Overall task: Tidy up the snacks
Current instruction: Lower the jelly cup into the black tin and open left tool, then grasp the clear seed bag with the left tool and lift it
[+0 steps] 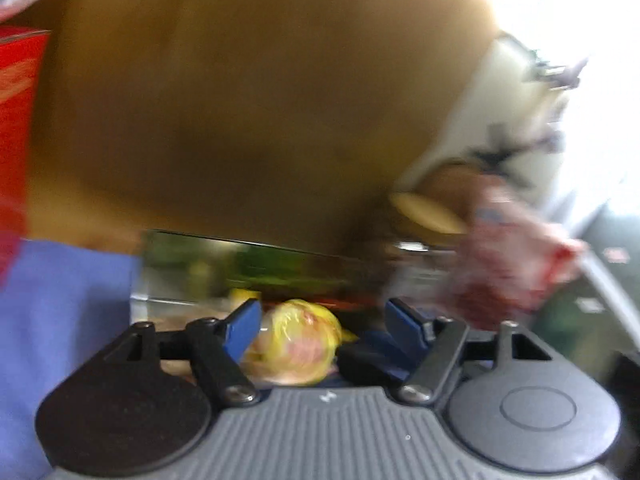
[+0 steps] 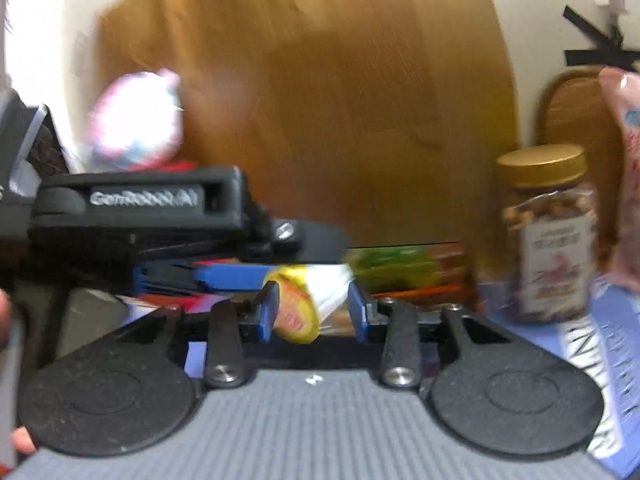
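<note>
Right gripper [image 2: 312, 312]: blue pads closed on a yellow-and-white snack pack [image 2: 308, 300], one pad on each side, pack tilted with its yellow end down toward 7 o'clock. Left gripper [image 1: 318, 328]: jaws apart; the same yellow snack pack [image 1: 296, 344] sits between them, touching the pad at 9 o'clock, clear of the pad at 3 o'clock. So left is released, right is grasping.

In the right wrist view the left gripper [image 2: 224, 276] comes in from 9 o'clock, its blue finger reaching the pack's yellow end. Heavy motion blur in both views.

Behind the pack, at 12 o'clock, is a clear container [image 1: 240, 268] with green and orange contents, blurred; I can't tell what they are. Wooden board [image 2: 304, 100] fills the background.

At 3 o'clock in the right view: a jar with a gold lid [image 2: 548, 236], upright, on a blue surface [image 2: 612, 360] with white lettering. Pink packet [image 2: 628, 184] at the far right edge, just beside the jar. A pink-white round packet [image 2: 136, 120] at 10 o'clock.

Left view: red box [image 1: 20, 120] at 9 o'clock edge.
</note>
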Motion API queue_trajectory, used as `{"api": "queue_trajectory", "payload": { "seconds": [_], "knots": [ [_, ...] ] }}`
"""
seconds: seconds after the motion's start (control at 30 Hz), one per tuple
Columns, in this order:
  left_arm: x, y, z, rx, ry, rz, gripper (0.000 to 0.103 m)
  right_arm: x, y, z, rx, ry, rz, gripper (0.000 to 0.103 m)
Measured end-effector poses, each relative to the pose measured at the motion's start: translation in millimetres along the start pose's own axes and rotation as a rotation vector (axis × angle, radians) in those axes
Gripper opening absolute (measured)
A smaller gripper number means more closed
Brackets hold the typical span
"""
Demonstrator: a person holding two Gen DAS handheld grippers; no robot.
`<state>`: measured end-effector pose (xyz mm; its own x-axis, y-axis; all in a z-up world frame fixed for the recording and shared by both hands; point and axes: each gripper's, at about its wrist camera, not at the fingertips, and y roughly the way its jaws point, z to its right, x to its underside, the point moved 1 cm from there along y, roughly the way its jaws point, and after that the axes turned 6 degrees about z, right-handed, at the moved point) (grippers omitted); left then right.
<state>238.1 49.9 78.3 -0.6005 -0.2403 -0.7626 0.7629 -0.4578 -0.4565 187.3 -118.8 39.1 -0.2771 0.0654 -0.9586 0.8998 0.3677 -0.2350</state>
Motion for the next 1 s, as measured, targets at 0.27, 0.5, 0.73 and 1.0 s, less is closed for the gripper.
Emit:
{"api": "queue_trajectory", "payload": {
  "seconds": [0.27, 0.5, 0.73, 1.0],
  "knots": [
    [41, -57, -13, 0.096, -0.018, 0.010, 0.066, 56, -82, 26, -0.084, 0.244, -0.040, 0.041],
    [109, -111, -29, 0.087, -0.049, -0.104, 0.066, 108, -122, 2, -0.186, 0.355, -0.200, 0.042],
    [155, -146, -62, 0.104, -0.204, -0.157, 0.066, 122, -129, -24, -0.218, 0.340, -0.255, 0.042],
    [182, -133, -56, 0.205, -0.328, -0.208, 0.044, 129, -125, -35, -0.229, 0.383, -0.258, 0.041]
  ]
}}
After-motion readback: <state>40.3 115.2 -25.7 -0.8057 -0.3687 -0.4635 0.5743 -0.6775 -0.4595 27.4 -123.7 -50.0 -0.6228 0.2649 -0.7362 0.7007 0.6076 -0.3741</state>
